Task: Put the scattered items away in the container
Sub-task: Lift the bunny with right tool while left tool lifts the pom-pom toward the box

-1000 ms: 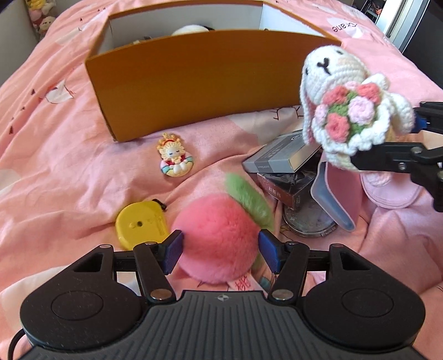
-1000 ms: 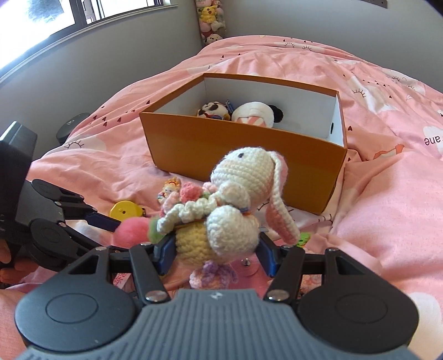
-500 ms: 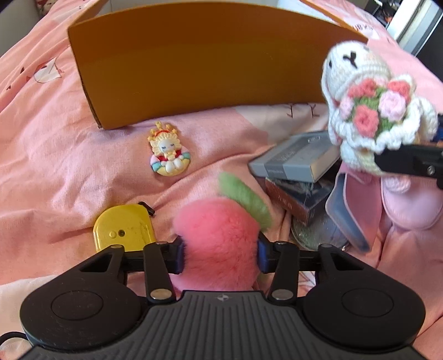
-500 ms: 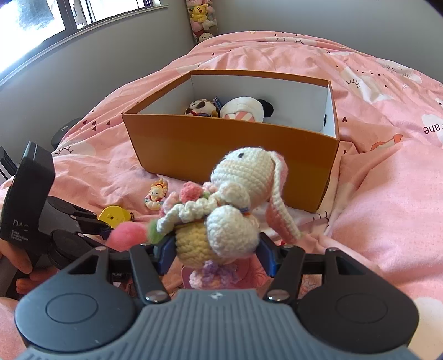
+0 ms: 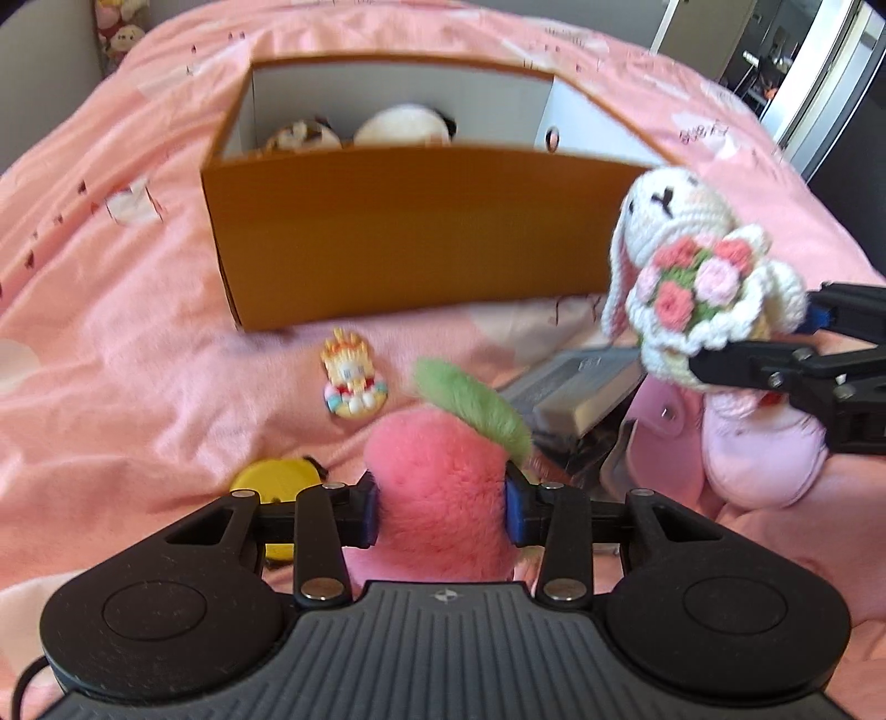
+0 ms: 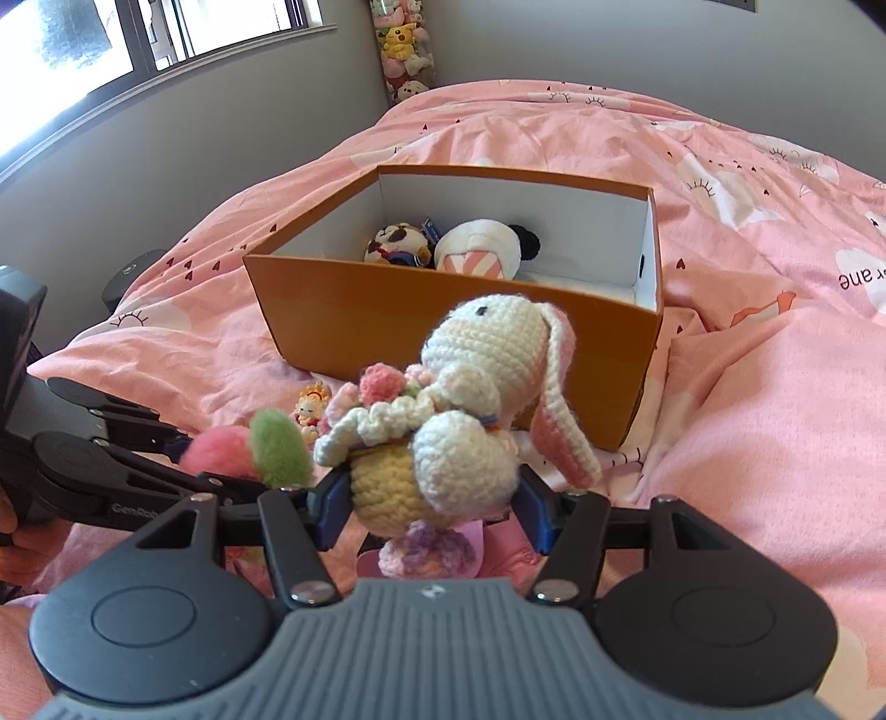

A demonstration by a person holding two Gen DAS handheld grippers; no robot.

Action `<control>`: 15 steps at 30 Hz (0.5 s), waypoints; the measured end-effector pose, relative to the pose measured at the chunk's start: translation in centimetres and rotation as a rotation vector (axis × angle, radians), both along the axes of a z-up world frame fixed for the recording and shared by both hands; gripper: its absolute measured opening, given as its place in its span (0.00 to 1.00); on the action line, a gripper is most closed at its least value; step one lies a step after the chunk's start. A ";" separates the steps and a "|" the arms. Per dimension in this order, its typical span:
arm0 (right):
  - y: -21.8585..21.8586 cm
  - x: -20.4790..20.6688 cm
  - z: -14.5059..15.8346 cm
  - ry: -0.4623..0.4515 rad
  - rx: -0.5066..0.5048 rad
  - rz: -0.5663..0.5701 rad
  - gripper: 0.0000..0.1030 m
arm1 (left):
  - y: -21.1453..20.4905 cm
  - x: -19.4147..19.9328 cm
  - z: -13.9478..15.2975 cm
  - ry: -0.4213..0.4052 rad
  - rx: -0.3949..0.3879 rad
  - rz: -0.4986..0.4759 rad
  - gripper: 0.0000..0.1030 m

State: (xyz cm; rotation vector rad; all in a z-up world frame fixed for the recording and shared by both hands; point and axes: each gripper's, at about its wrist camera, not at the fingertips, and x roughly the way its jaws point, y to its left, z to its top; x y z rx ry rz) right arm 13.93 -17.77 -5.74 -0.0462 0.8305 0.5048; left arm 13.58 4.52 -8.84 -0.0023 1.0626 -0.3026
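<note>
You are closing your left gripper (image 5: 440, 512) fingers onto the pink plush peach (image 5: 437, 493) and gripping the crochet bunny (image 6: 448, 421) in your right gripper (image 6: 432, 507), with the orange box (image 5: 410, 238) lying ahead beyond both.

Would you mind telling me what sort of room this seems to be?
Most likely a bedroom: a bed under a pink printed duvet, stacked plush toys in the corner, and a window beside it.
</note>
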 end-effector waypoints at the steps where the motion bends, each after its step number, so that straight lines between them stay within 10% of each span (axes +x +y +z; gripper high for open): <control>1: 0.0 0.1 0.3 -0.010 0.000 0.004 0.61 | 0.0 0.1 0.6 -0.012 -0.008 0.001 0.45; 15: -0.4 4.3 6.4 -0.151 0.033 0.064 0.61 | 0.1 3.8 10.8 -0.255 -0.051 -0.048 0.45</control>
